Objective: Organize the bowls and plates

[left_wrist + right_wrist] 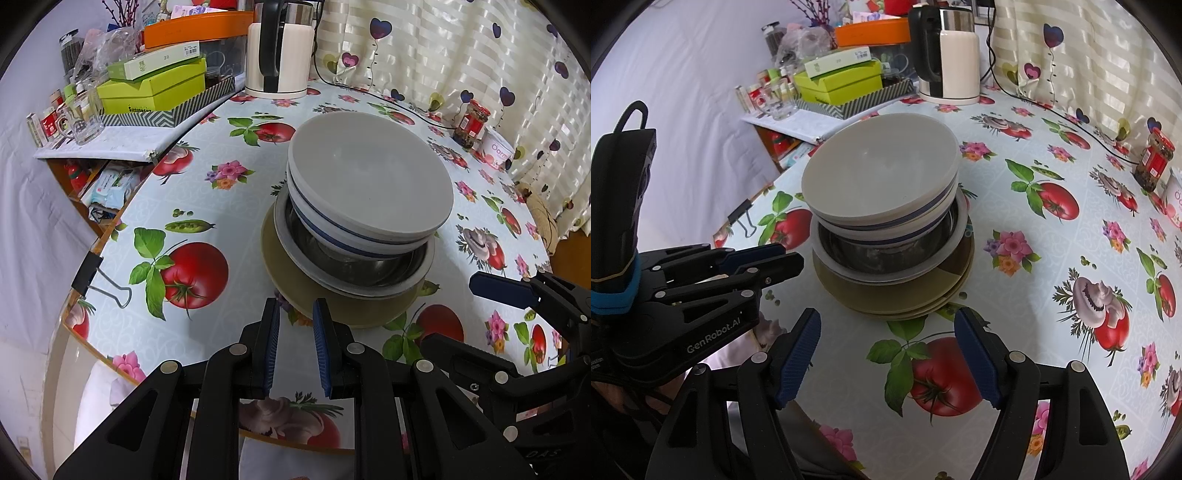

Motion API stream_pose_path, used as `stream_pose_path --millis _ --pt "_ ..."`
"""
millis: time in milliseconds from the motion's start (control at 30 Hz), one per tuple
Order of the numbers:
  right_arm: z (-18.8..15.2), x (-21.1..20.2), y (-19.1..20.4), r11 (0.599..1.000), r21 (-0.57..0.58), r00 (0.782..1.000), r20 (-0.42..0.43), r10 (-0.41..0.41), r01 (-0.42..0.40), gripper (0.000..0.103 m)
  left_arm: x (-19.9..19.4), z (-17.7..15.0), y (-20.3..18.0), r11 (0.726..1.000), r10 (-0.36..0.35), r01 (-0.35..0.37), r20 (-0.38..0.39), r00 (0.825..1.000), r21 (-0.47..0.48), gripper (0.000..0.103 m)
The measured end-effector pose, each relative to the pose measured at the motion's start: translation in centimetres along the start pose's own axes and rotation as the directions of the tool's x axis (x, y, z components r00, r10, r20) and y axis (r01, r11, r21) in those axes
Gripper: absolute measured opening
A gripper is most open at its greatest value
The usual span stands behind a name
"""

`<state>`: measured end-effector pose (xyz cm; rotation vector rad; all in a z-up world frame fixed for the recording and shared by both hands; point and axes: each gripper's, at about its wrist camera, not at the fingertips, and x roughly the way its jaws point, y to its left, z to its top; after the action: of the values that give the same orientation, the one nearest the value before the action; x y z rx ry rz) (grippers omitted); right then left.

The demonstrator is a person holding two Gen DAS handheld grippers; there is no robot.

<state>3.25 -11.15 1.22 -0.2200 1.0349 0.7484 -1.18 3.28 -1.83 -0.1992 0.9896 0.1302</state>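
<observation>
Nearest you, your left hand-held gripper (295, 325) stands narrowly parted with nothing between its blue pads, poised just short of the stack's near rim. Your right hand-held gripper (888, 332) gapes wide, also empty, above the printed tomato on the bench (1052, 251).

Just beyond both sits the whole job in one pile: a white bowl (369, 177) on top, nested in a blue-striped bowl (332, 229), both inside a steel bowl (354, 266), all resting on tan plates (905, 299) near the middle of the bench. From the right wrist view the top two bowls lean toward the left and sit off-centre in the steel one.

That lean is your risk. Nudge the plate edge with either pad and the upper bowls could slide off and break. Clamp one rim while the nested bowls bind, and you may lift more than you meant, then lose one. The oilcloth looks slick, so the pile might skate rather than hold.

Farther back stand an electric kettle (280, 55) with its cord (1071, 118) trailing along the curtain side, a red-labelled jar (1156, 162) and what may be a white tub, only partly seen. A wide swing could catch any of them.
</observation>
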Motion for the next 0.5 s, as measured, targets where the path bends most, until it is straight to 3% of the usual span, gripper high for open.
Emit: stream_pose_path --millis 500 --pt "0.01 -0.03 0.01 1.0 0.0 1.0 0.0 0.0 0.0 0.076 -0.09 -0.17 0.22 1.0 0.003 -0.003 0.002 1.0 -0.004 0.019"
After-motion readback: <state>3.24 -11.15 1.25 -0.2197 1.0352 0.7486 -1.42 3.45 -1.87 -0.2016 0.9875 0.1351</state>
